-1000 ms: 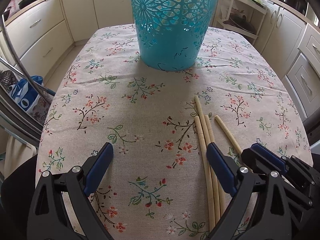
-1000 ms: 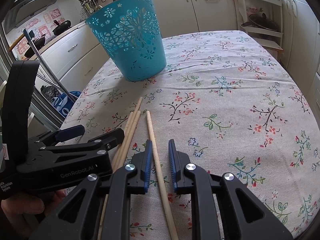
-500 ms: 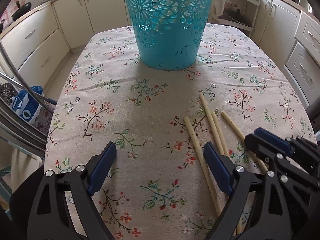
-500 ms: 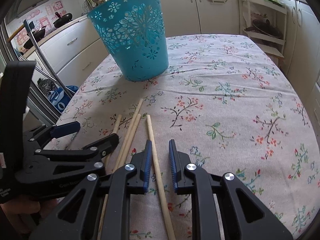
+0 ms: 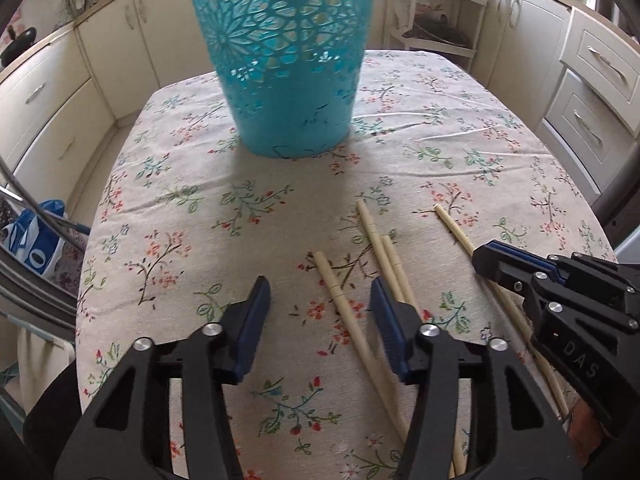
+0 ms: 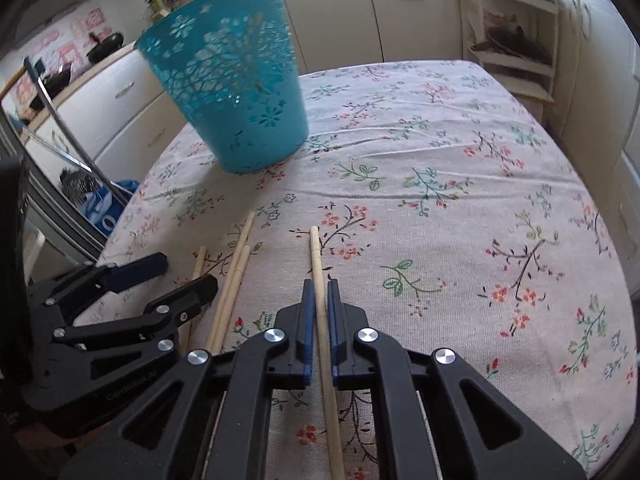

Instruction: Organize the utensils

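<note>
Several pale wooden chopsticks lie on the floral tablecloth [image 5: 180,240] in front of a teal cut-out basket [image 5: 284,60] [image 6: 236,92]. My right gripper [image 6: 319,292] [image 5: 492,260] is shut on the rightmost chopstick [image 6: 316,256] [image 5: 456,228], which runs between its blue pads. My left gripper [image 5: 318,292] [image 6: 186,272] has its jaws closing. The leftmost chopstick [image 5: 340,304] [image 6: 199,264] lies between them, close to the right pad, with neither pad pressing on it. Two more chopsticks [image 5: 384,256] [image 6: 240,256] lie side by side between the two grippers.
Cream kitchen cabinets [image 5: 592,92] ring the table. A white open shelf rack [image 6: 512,40] stands behind its far right corner. A blue-and-white bag [image 5: 36,240] and a metal frame sit off the table's left edge. The cloth [image 6: 460,240] right of the chopsticks is bare.
The left jaws have narrowed around the leftmost chopstick, which earlier slid away from the pair. The right jaws have shut onto the rightmost chopstick.
</note>
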{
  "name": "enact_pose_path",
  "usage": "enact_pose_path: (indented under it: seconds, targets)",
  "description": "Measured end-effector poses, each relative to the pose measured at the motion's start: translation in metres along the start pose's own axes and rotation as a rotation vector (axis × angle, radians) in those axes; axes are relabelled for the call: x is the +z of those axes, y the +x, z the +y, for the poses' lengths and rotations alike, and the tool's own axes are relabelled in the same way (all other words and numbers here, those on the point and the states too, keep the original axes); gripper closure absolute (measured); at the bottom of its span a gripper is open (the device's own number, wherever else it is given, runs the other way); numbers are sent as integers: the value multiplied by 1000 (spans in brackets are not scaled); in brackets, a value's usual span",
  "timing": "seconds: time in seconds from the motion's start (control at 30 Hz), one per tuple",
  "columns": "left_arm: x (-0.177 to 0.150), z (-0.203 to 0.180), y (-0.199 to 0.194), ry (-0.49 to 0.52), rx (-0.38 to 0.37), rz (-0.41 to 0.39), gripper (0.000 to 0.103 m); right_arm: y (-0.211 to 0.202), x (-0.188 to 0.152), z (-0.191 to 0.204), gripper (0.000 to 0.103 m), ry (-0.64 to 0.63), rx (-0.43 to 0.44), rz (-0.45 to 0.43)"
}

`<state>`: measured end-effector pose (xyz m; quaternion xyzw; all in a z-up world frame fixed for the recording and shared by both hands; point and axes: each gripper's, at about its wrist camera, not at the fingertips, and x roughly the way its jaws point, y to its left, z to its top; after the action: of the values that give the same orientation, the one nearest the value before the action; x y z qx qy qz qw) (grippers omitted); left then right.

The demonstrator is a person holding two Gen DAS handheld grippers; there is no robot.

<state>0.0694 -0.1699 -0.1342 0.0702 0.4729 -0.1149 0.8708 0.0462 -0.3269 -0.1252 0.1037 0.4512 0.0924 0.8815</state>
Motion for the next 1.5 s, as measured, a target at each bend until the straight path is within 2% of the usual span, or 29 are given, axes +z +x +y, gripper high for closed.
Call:
enact_pose_path:
  seconds: [0.1,0.2,0.27,0.37,0.43,0.57,0.87,1.0,1.07,1.17,1.23,1.33,1.5]
  targets:
    - [3,-6,1,51,-43,-11,78,-1,1,-2,96,25,20,8]
    - [6,-11,3,119,-131,-15,91,0,2,0,96,11,18,19]
    - [5,-15,3,173,-215,-14,94,1,4,2,96,-6,14,26]
    - [4,-20,1,265,-283,-11,94,4,8,4,96,-37,8,41]
    - [4,-20,1,284,-290,0,94,5,10,5,96,-53,6,51]
    - [6,-15,1,256,-271,20,93,6,11,5,96,-62,6,50]
    - [5,-22,-1,212,-201,45,90,7,11,8,96,-79,0,51]
    - [3,-27,-2,204,-177,43,98,8,14,10,98,-108,-10,73]
    - [5,-25,-5,181,-181,38,98,9,16,8,98,-108,3,90]
    - [9,-12,-27,107,-212,-17,98,7,16,-1,98,-65,40,93]
    - [17,2,-52,67,-222,-86,98,5,13,-7,98,-33,63,83]
    - [38,24,-97,8,-254,-220,98,3,11,-12,98,1,91,64]
    - [86,46,-159,-40,-237,-436,98,3,10,-18,98,46,126,52]
